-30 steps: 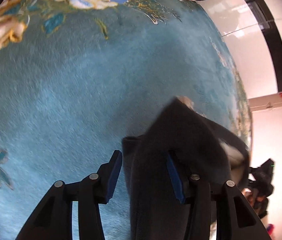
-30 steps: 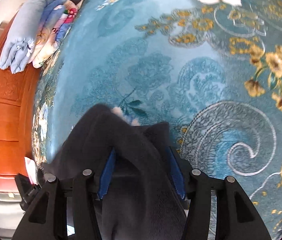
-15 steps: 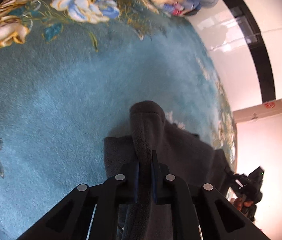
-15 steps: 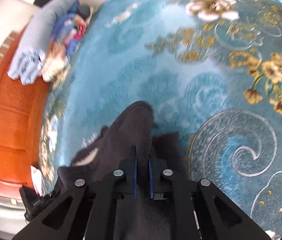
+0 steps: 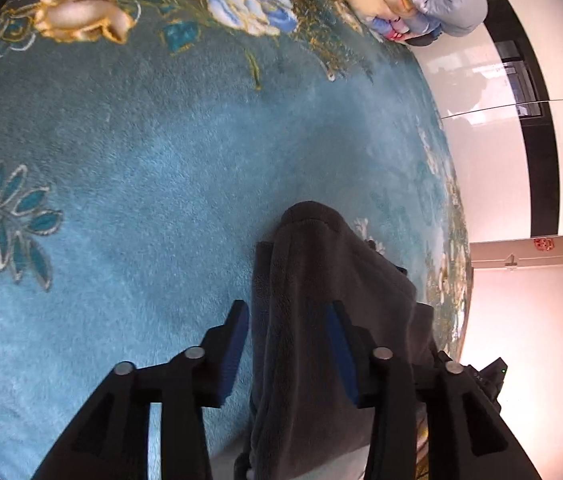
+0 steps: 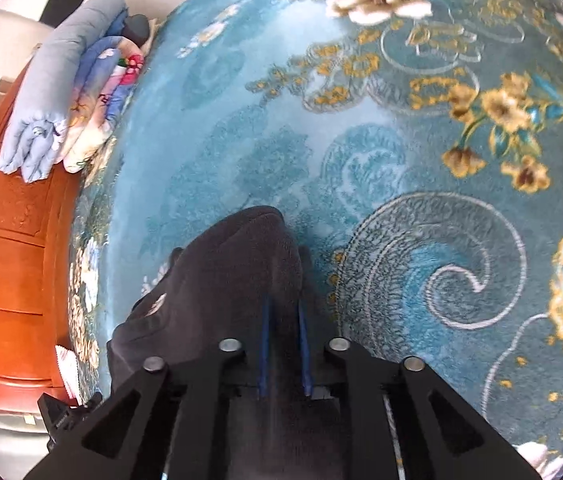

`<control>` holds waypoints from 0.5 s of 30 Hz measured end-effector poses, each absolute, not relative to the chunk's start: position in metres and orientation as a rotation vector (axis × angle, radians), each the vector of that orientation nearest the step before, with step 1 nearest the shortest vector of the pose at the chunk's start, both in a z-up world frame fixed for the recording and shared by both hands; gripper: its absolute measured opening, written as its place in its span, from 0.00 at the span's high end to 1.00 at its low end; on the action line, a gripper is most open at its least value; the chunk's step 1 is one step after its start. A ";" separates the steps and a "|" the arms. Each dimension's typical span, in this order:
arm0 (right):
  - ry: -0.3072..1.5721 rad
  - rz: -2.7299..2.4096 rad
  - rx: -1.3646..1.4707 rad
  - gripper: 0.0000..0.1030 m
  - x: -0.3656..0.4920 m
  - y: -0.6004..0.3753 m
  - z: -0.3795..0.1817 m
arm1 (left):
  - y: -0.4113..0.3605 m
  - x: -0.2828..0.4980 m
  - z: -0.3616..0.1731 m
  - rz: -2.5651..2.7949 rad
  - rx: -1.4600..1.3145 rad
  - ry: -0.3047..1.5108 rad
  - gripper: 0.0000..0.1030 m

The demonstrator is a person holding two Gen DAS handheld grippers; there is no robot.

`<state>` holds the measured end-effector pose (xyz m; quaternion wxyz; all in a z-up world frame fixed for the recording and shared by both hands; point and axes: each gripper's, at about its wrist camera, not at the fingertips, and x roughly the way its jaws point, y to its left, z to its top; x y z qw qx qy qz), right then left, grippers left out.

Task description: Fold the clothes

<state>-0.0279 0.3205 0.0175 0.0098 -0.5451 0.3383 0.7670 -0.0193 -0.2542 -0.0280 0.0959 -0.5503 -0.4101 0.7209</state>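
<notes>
Dark fleece between both pairs of fingers, one pair spread and one nearly closed

We start at the left gripper (image 5: 287, 330). Its 2 blue pads stand apart and have just been opening. The dark fleece garment (image 5: 321, 280) runs up between them; it lies against the right pad, but the left pad is free of it, with carpet showing in the gap. So we judge this grip as released.

At the right gripper (image 6: 283, 344) the 2 blue pads are narrow, with a fold of the same garment (image 6: 237, 264) between them. They have just been opening a little, and in the blur we cannot tell if they still press the cloth or only stand beside it.

From both pairs of fingers the garment extends forward, away from us, as a raised ridge with its long axis along the pointing direction. Its far tip rests on the blue flowered carpet (image 5: 161, 180). Both grippers are at the near end of the cloth, close together, so neither is clearly nearer.

We count 1 garment in work, 2 grippers, and 1 pile of folded bedding (image 6: 61, 92) at the far edge of the carpet, well apart, next to a wooden cabinet (image 6: 9, 280).
</notes>
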 end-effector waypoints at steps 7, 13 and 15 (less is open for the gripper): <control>1.073 2.430 -1.690 0.67 0.020 0.331 0.029 | -0.240 0.023 -0.031 2.094 -1.690 -1.109 0.46; 1.188 2.379 -1.693 0.67 0.063 0.342 0.012 | -0.225 0.027 -0.027 2.076 -1.764 -1.043 0.46; 1.205 2.371 -1.695 0.67 0.063 0.336 0.007 | -0.214 0.025 -0.026 2.081 -1.820 -0.948 0.46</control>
